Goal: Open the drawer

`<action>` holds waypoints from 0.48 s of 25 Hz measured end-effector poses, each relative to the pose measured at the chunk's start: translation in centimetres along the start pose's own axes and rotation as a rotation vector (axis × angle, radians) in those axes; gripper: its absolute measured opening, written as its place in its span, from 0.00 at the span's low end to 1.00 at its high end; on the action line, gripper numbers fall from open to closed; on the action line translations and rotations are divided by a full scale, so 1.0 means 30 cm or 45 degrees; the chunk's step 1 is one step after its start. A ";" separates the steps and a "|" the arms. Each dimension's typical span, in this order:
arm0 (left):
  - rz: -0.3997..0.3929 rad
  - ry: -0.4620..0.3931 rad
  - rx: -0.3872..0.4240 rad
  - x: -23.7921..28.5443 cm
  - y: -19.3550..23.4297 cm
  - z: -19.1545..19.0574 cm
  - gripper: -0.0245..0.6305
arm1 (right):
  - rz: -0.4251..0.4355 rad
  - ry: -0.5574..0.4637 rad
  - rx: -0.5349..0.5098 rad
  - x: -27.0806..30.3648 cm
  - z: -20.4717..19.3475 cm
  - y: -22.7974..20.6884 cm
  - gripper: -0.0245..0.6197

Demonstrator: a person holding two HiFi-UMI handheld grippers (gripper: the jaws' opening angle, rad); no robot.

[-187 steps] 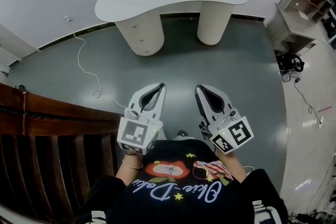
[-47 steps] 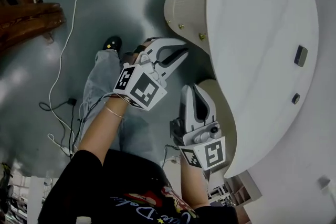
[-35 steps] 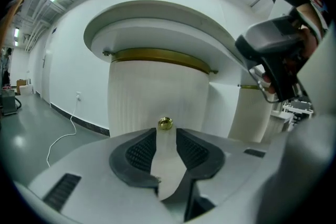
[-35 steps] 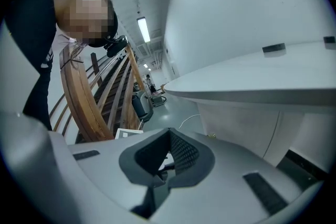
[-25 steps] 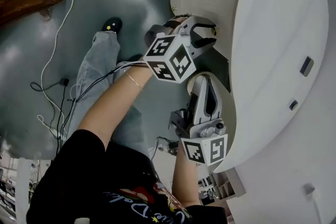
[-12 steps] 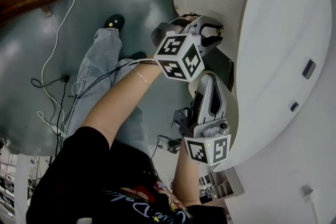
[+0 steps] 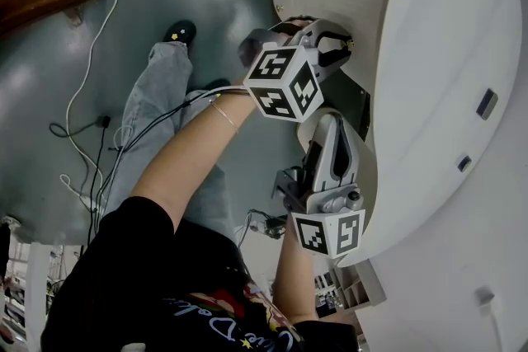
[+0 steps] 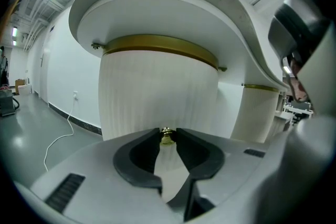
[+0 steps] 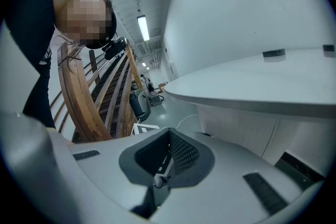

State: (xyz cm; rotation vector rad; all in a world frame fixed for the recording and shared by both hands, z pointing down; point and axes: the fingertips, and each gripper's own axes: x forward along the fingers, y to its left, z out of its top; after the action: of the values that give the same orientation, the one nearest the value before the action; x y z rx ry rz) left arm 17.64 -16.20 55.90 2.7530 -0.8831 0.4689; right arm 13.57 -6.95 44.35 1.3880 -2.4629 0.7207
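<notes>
Under the white worktop (image 7: 445,53), the ribbed pedestal (image 8: 157,97) that seems to carry the drawer front looks flush and closed. By my reading the drawer is not yet open, and the pull itself is what is left. The left tool (image 8: 168,135) has just been closing, and its tips now sit against both sides of the small brass knob (image 8: 167,138), apparently gripping it. The right tool (image 9: 169,136) hangs near the worktop's edge, jaws together on nothing.
</notes>
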 end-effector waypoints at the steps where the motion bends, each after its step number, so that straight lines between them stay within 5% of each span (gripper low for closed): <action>1: 0.001 0.005 0.003 0.000 -0.001 0.002 0.19 | -0.004 0.001 -0.004 -0.004 0.000 -0.003 0.03; 12: -0.017 0.012 -0.012 -0.003 0.002 -0.006 0.18 | -0.035 -0.005 -0.017 -0.013 0.011 -0.023 0.03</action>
State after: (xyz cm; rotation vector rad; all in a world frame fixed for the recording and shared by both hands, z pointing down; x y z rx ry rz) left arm 17.50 -16.14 56.05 2.7438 -0.8625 0.4733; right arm 14.37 -7.14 44.13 1.4172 -2.4418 0.6951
